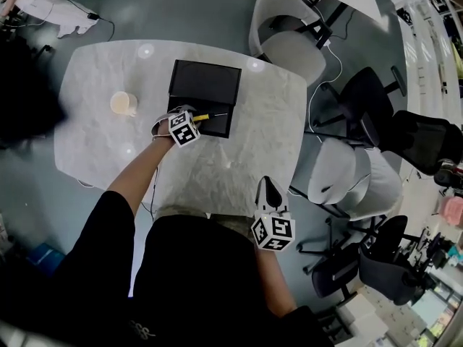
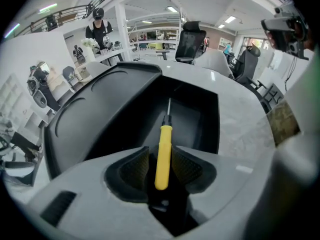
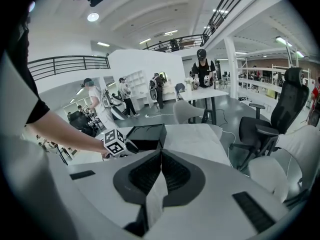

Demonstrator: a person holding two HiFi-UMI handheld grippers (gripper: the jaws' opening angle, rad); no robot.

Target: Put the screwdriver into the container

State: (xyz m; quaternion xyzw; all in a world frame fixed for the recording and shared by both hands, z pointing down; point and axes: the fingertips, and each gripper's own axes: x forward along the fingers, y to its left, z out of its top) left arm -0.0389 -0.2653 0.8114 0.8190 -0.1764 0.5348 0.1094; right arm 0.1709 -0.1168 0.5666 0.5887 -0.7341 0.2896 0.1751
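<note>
Left gripper view: screwdriver point(image 2: 164, 139) between parted left tongs point(image 2: 161, 156), above container point(image 2: 200, 119).

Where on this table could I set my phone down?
The marble table is bare right of the black container, and along the near edge between the left gripper and right gripper. There is also room left of the cup. The middle, around the container, is crowded.
</note>
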